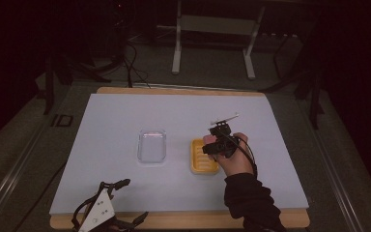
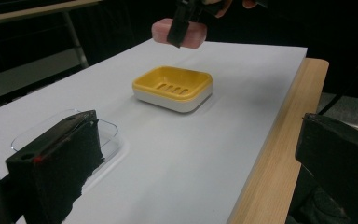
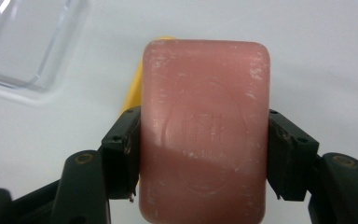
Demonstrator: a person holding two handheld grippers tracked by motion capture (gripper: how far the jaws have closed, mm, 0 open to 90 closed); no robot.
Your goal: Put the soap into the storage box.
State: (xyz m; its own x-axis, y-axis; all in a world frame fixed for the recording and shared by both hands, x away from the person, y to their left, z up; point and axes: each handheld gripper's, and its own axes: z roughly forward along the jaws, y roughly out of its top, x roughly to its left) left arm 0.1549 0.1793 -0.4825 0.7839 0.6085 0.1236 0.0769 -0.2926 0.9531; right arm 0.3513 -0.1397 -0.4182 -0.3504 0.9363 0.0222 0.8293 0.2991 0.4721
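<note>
Pink rectangular soap bar (image 3: pixel 204 130), long axis along the jaws, clamped across its width by right hand-held gripper (image 3: pixel 204 158) above yellow slotted soap dish (image 2: pixel 173 87); left hand-held gripper (image 2: pixel 186 158) gapes wide.

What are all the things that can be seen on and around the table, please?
soap bar: 1, pink, held in the air above the soap dish
soap dish: 1, yellow top on a white base, right of the table's middle
clear lid: 1, transparent, lying left of the soap dish
table: 1, white sheet on a wooden top
metal frame: 1, grey, on the floor behind the table
right gripper: 1, black, shut on the soap bar's two sides
left gripper: 1, black, open, at the table's near left edge
sleeve: 1, black, on the right forearm
</note>
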